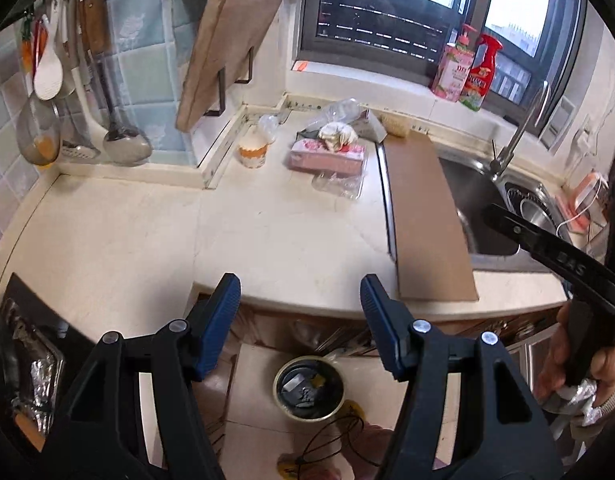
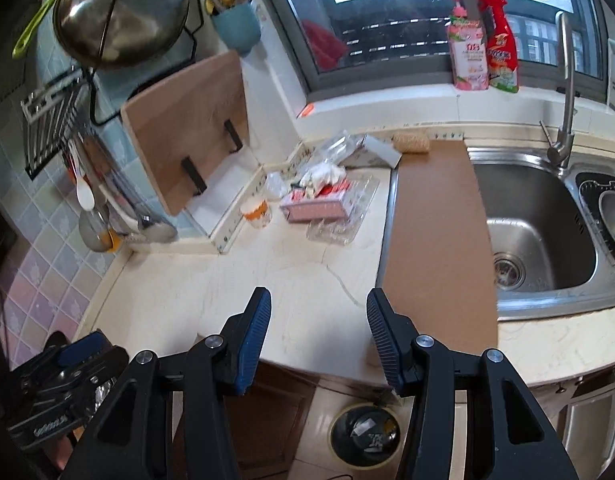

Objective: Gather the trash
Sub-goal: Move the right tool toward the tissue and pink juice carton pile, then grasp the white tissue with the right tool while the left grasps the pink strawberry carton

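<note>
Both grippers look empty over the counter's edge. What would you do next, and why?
Probably reach the left gripper forward to the paper cup, the nearest piece in the litter pile by the wall. Both it and the right gripper stand open with nothing between their fingers, the bin on the floor already holds some trash, and the pink box and plastic tray also remain.

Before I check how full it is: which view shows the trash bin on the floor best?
The left wrist view. The trash bin sits whole between the gripper's fingers, with its rim and the scraps inside visible. In the right wrist view the bin is partly hidden behind a finger.
</note>
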`<state>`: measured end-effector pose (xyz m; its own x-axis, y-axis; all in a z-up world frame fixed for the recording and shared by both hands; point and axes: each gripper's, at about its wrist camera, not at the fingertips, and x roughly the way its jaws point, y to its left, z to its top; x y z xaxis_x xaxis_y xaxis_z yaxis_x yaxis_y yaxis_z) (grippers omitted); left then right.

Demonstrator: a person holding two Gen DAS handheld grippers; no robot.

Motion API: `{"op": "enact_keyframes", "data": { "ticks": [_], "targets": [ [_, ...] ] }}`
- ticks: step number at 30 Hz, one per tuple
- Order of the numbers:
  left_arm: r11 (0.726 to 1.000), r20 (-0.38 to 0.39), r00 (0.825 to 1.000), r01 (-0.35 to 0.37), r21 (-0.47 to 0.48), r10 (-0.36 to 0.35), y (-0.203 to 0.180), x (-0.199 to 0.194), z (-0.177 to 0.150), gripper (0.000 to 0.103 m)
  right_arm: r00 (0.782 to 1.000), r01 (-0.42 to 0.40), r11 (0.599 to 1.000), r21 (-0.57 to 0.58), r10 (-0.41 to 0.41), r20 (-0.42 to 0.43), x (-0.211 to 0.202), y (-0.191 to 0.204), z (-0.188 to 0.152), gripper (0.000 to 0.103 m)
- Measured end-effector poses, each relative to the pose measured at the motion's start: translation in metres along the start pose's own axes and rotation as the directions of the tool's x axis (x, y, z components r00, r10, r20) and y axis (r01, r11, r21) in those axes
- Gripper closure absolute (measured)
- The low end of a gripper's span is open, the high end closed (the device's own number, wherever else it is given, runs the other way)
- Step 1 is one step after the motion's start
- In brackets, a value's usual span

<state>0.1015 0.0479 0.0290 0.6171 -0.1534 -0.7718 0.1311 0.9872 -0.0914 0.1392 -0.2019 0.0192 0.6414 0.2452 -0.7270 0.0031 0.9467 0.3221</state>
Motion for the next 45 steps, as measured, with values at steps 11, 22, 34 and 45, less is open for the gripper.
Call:
{"op": "enact_keyframes", "data": {
  "ticks": [11,22,34,45],
  "targets": [
    [0.991,-0.037,0.998,0.036,-0.130,-0.041,-0.008,0.081,0.082,0.042,0.995,-0.103,0.992,-0.074,0.103,0.001,0.018,-0.029,0.095,0.042],
    [0.968,-0.120,0.993,-0.034,-0.250,0.003,0.000,0.202,0.147,0.042,0.959,-0.259,0.952,-0.163,0.233,-0.165,0.183,-0.037,0.212,0.026],
    [0.941,-0.183,0.983,-0.065,-0.332,0.004,0.007,0.288,0.163,0.042,0.919,-0.255,0.944,-0.210,0.169,-0.356,0.376,-0.040,0.230,0.026],
    [0.923,-0.184,0.983,-0.044,-0.383,-0.029,0.008,0.319,0.176,0.042,0.863,-0.332,0.915,-0.230,0.196,-0.465,0.427,-0.025,0.214,0.037]
  ]
}}
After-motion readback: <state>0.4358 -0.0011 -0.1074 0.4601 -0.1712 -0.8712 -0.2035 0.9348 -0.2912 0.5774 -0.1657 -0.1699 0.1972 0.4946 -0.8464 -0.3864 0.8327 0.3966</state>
